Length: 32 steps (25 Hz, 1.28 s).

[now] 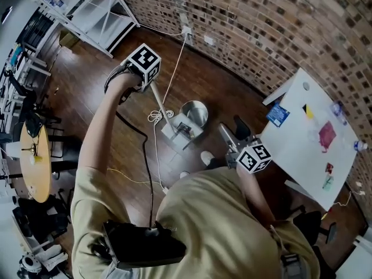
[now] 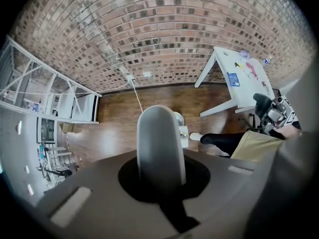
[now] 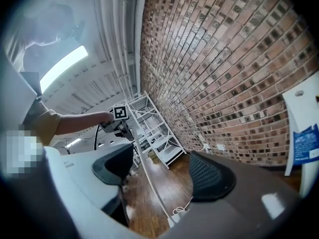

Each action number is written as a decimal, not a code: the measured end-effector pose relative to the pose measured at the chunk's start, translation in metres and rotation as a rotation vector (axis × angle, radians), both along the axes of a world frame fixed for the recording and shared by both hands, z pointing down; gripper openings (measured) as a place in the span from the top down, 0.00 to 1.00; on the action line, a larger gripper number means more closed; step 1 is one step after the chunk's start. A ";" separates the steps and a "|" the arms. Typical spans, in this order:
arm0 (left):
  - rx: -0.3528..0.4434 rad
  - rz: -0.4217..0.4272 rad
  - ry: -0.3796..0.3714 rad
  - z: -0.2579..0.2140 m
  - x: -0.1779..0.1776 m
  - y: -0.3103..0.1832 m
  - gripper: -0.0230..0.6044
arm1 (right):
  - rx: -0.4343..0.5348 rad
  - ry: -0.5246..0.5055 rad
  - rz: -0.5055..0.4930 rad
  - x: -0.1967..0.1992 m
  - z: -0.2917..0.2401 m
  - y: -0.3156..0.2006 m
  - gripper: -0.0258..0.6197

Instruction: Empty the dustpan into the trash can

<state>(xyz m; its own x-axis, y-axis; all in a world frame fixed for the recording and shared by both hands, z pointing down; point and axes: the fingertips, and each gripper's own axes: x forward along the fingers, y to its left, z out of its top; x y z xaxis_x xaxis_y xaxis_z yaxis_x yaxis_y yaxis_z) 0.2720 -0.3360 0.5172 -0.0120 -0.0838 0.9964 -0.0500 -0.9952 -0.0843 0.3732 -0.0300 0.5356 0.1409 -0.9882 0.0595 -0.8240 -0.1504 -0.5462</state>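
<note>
Pointing down, the left gripper (image 1: 150, 83) clamps the long, near-upright handle (image 1: 160, 104), dustpan (image 1: 182, 131) at its foot just beside the trash can (image 1: 196, 112); right gripper (image 1: 233, 131) gapes empty.

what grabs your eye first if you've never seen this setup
The left gripper, held high at centre-left of the head view, is shut on a long white dustpan handle. The handle slants down to the dustpan on the dark wood floor, right beside a round silver trash can. The right gripper hangs open and empty near a white table by the brick wall.
</note>
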 end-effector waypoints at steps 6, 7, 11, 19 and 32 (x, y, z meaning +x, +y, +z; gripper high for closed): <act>0.008 -0.006 -0.022 0.000 0.024 -0.008 0.96 | 0.005 0.027 -0.023 0.029 -0.007 -0.007 0.43; 0.007 -0.006 -0.026 0.001 0.029 -0.008 0.96 | 0.008 0.033 -0.028 0.035 -0.008 -0.009 0.43; 0.008 -0.005 -0.043 0.002 0.051 -0.014 0.96 | 0.017 0.071 -0.052 0.051 -0.016 -0.019 0.43; -0.004 -0.004 -0.115 0.008 0.100 -0.038 0.96 | 0.028 0.115 -0.023 0.083 -0.038 -0.028 0.43; 0.002 0.001 -0.205 0.022 0.169 -0.075 0.96 | 0.010 0.135 -0.009 0.099 -0.047 -0.032 0.43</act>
